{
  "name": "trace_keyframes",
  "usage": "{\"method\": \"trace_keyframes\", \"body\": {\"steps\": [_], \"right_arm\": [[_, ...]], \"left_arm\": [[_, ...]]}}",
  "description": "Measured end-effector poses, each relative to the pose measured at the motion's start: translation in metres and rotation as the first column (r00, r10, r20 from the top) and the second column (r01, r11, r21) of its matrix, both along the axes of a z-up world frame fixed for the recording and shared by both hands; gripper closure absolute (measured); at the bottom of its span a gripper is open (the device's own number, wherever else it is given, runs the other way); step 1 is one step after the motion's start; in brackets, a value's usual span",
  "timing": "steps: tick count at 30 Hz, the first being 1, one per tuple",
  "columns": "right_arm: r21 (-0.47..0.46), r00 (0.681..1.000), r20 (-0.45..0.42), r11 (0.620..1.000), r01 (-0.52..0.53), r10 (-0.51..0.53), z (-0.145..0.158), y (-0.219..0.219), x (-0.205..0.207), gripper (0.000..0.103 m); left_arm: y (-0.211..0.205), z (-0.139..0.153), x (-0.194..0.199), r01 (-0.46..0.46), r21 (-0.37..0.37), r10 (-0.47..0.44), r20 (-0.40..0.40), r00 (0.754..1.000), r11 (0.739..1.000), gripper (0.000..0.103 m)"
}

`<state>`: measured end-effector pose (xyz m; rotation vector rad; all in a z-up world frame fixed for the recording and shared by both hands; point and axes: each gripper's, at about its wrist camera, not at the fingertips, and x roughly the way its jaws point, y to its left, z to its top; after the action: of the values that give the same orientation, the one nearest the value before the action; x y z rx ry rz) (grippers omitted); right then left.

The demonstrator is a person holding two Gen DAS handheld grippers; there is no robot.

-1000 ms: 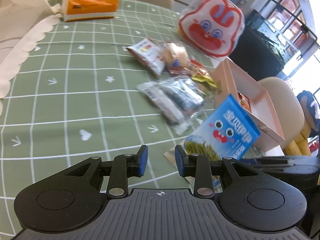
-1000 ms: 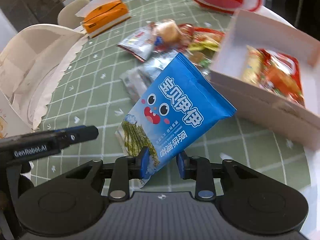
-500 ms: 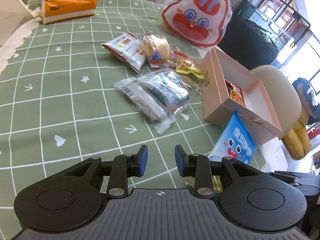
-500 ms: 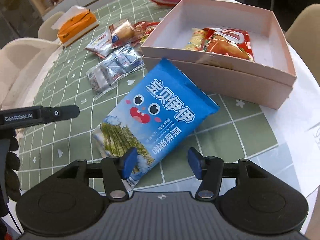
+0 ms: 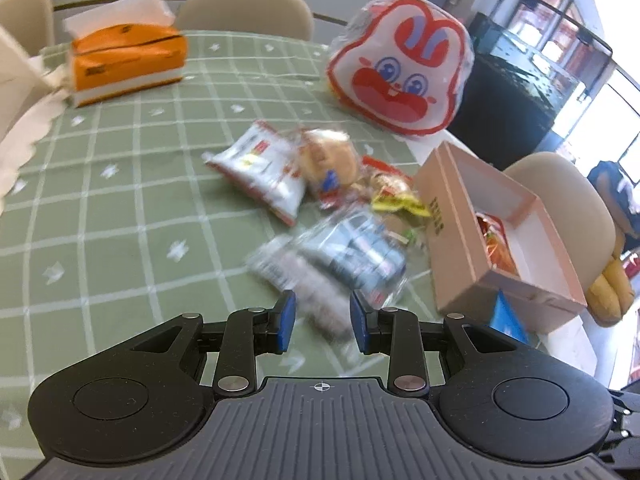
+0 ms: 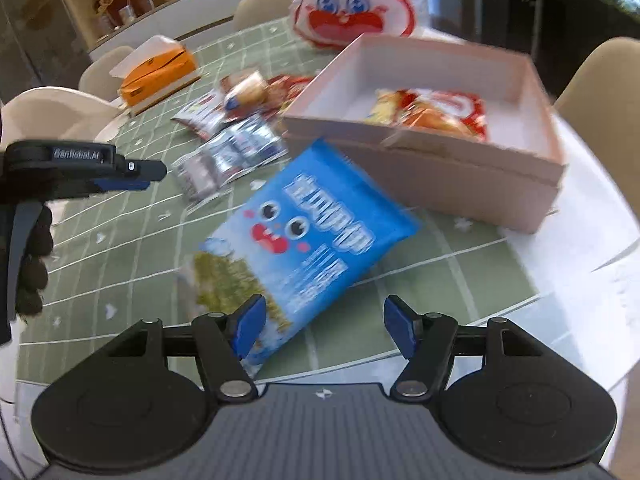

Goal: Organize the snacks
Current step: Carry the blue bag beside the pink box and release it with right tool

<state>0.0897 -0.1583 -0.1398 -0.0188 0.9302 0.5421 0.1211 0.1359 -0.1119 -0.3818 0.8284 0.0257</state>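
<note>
Only from the right wrist, blue packet (image 6: 308, 240) shows whole.

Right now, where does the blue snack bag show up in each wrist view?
Left wrist view: only a corner of the blue snack bag shows at lower right, below the pink box.
Right wrist view: it fills the centre, on the table before the box.
Shared landmark: the orange tissue pack, at the far end of the table in both.

R hand-held gripper (image 6: 324, 328) jaws opening; L hand-held gripper (image 5: 322, 322) part-open, empty.
</note>
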Motion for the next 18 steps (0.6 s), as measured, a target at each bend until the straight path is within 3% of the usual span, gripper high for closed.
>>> {"method": "trace_keyframes", "body": {"steps": [4,8,15,18], "right_arm": [[0.019,1.0,0.012,1.0,-0.005,0.005,0.01,-0.004,0.003,0.037],[0.064,0.99,0.092,0.991,-0.116,0.11,0.04,0.016,0.01,0.037],[-0.008,0.962,0.102,0.967,-0.254,0.253,0.06,0.115,0.077,0.037],[-0.05,0.96,0.133,0.969,-0.243,0.248,0.056,0.156,0.11,0.037]], "left_arm": [[0.002,-0.001,0.025,-0.012,-0.021,0.012,-0.016,1.0,1.0,0.069],[0.01,-0.006,0.027,-0.083,0.007,0.084,-0.054,0.995,0.997,0.069],[0.033,-0.007,0.001,-0.142,0.033,0.144,-0.097,0.985,0.989,0.069],[0.045,-0.009,-0.013,-0.158,0.016,0.159,-0.122,0.98,0.987,0.069]]}}
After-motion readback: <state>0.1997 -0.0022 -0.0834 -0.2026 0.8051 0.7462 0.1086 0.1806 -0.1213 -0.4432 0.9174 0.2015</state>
